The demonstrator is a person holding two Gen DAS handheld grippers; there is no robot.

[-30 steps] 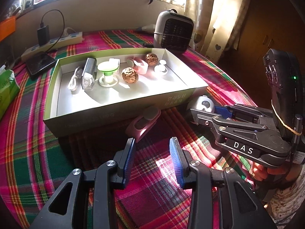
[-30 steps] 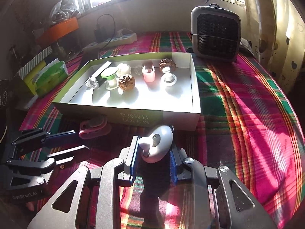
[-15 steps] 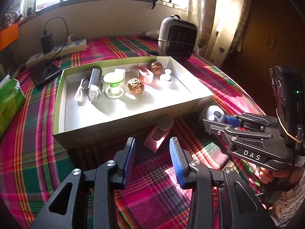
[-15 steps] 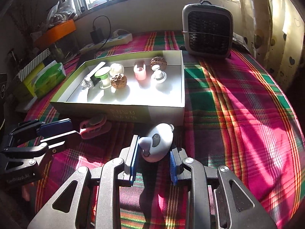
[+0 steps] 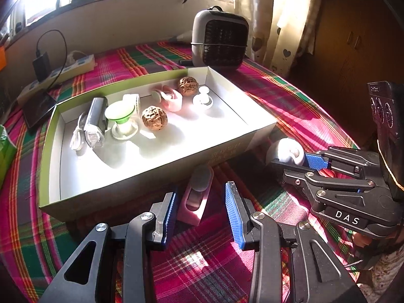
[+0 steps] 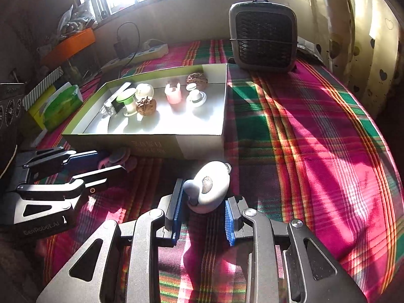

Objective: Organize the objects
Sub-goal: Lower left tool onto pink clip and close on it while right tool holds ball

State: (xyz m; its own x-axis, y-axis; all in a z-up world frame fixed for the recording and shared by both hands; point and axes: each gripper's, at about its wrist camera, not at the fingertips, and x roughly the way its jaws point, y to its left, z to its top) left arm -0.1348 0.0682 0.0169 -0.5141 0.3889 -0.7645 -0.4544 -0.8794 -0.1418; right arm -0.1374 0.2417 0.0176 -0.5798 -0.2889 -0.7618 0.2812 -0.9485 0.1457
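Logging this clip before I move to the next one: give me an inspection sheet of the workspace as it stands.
Surface: plaid tablecloth, sunlit in patches.
Job's things: open box holding two walnuts, a green-topped stand, a silver device with white cable, a pink cup-like item and a white knob. Pink gadget on the cloth in front of the box. Grey rounded gadget in the right claw.
Clutter: small heater, green tissue pack.
Grippers: left claw open, around the pink gadget's near end; right claw shut on the grey gadget.
Cables: power strip with a plugged-in charger.
Surroundings: window, heart-print curtain.
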